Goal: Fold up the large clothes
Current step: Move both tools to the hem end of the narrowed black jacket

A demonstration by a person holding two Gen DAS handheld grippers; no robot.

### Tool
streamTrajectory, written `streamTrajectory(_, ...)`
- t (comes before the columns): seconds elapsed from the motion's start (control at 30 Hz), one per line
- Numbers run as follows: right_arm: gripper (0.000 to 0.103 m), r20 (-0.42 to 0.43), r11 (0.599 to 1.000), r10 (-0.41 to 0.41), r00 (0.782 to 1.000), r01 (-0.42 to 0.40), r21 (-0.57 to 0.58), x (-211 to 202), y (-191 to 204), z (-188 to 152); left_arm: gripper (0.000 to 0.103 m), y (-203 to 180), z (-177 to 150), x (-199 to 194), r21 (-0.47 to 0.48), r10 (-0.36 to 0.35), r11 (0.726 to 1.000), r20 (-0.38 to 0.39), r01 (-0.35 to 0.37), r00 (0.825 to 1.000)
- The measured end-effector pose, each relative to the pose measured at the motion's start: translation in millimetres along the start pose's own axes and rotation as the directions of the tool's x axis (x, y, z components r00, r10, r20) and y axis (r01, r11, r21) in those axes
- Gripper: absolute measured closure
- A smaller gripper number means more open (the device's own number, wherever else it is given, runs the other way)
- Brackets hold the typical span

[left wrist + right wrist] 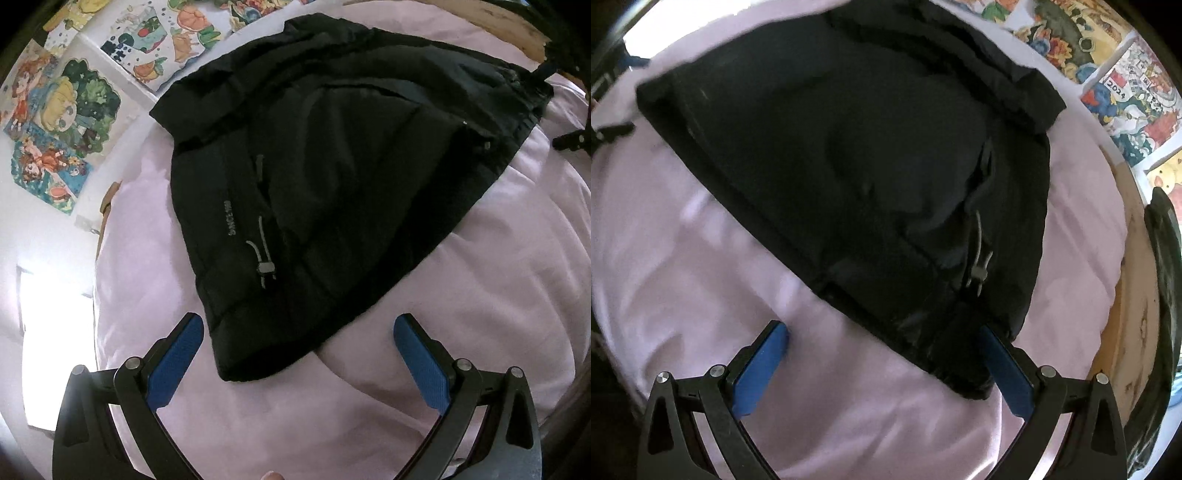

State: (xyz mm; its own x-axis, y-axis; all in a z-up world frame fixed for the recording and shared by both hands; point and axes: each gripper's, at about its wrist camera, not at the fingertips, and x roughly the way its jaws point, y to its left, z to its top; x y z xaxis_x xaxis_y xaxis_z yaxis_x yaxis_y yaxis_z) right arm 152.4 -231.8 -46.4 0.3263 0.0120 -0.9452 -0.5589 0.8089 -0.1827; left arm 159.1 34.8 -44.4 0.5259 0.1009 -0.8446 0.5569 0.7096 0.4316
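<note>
A large black padded jacket [332,166] lies folded on a pale pink bedsheet [480,295], with grey drawcords and small grey lettering on top. My left gripper [297,325] is open and empty, held above the jacket's near corner. The jacket also shows in the right wrist view [868,177]. My right gripper [882,332] is open, with the jacket's near corner lying between its blue pads [764,365]; it does not grip the cloth.
The pink sheet [683,258] covers the bed around the jacket. Colourful cartoon posters [66,110] hang on the white wall beyond. A wooden bed edge [1130,295] and a dark object [1163,295] are at the right. Another black stand part [572,140] shows far right.
</note>
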Motion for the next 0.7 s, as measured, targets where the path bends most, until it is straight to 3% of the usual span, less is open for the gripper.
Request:
streamTrajectory(0.23,0.0,0.036,0.991,-0.122,0.992,0.124,-0.053,0.9,8.6,5.0,0.002,7.1,-0.4,3.7,-0.032,-0.021,0.999,-0.019,0.02,1.0)
streamTrajectory(0.4,0.0,0.042,0.977,-0.204,0.978,0.206,-0.052,8.1,8.9,7.1,0.002,8.4,-4.1,9.8,-0.034,0.014,0.999,-0.042,-0.015,0.999)
streamTrajectory(0.5,0.001,0.025,0.976,-0.216,0.976,0.216,-0.025,9.8,6.1,6.5,0.002,12.4,-7.2,16.0,-0.048,0.037,0.998,-0.057,-0.04,0.998)
streamTrajectory(0.57,0.017,0.033,0.973,-0.229,0.973,0.23,-0.02,7.8,5.9,7.9,0.002,16.5,-9.1,20.8,-0.066,0.05,0.996,-0.069,-0.054,0.996)
streamTrajectory(0.6,0.035,0.041,0.969,-0.244,0.969,0.245,-0.018,5.7,4.4,8.4,0.002,16.5,-9.7,21.9,-0.075,0.06,0.995,-0.071,-0.065,0.996)
streamTrajectory(0.63,0.045,0.047,0.968,-0.251,0.967,0.252,-0.016,4.4,2.1,9.4,0.002,17.3,-10.3,22.5,-0.081,0.071,0.994,-0.071,-0.077,0.995)
streamTrajectory(0.7,0.053,0.067,0.97,-0.242,0.968,0.241,0.021,-3.5,-3.9,10.7,0.002,20.7,-11.0,24.6,-0.095,0.099,0.99,-0.074,-0.106,0.992)
